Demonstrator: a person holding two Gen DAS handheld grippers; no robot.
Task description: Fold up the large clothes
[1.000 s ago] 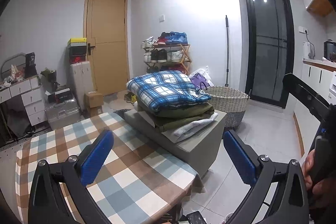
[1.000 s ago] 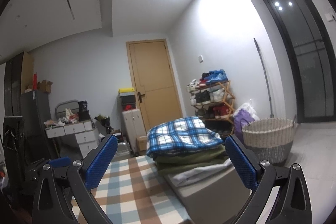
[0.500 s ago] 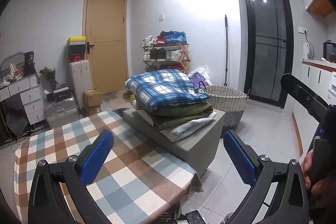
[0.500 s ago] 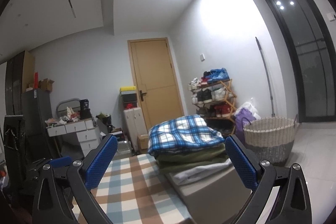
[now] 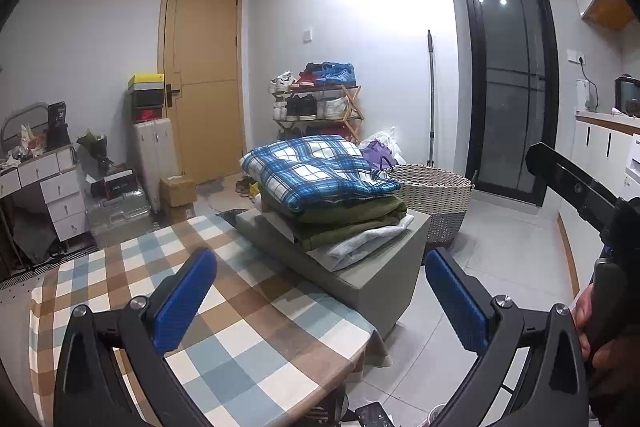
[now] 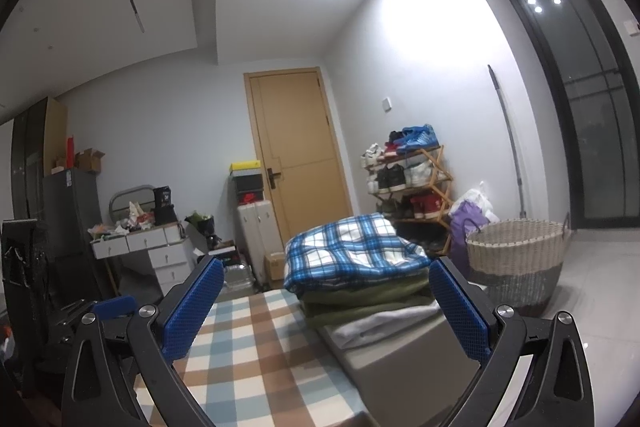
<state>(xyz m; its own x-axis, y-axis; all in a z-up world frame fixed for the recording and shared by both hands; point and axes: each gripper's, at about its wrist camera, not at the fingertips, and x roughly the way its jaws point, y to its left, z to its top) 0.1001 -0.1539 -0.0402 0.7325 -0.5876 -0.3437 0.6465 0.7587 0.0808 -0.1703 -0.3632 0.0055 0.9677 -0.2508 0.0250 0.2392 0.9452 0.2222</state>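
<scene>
A stack of folded clothes sits on a grey block [image 5: 384, 279] beside the table: a blue plaid garment [image 5: 316, 167] on top, olive green ones [image 5: 352, 219] under it, a pale grey one [image 5: 360, 243] at the bottom. The stack also shows in the right wrist view [image 6: 352, 255]. The checked tablecloth [image 5: 224, 327] covers the table below both grippers. My left gripper [image 5: 320, 299] is open and empty above the table's corner. My right gripper [image 6: 324, 307] is open and empty, held above the cloth [image 6: 256, 347], short of the stack.
A woven laundry basket [image 5: 436, 195] stands on the floor right of the block. A shoe rack [image 5: 320, 107], a wooden door [image 5: 204, 83], suitcases and boxes [image 5: 152, 155] line the back wall. White drawers [image 5: 52, 183] stand at left. A phone [image 5: 372, 415] lies on the floor.
Both views have shifted slightly; the clothes stack sits a little lower and closer in the frames. Both grippers stay open and empty.
</scene>
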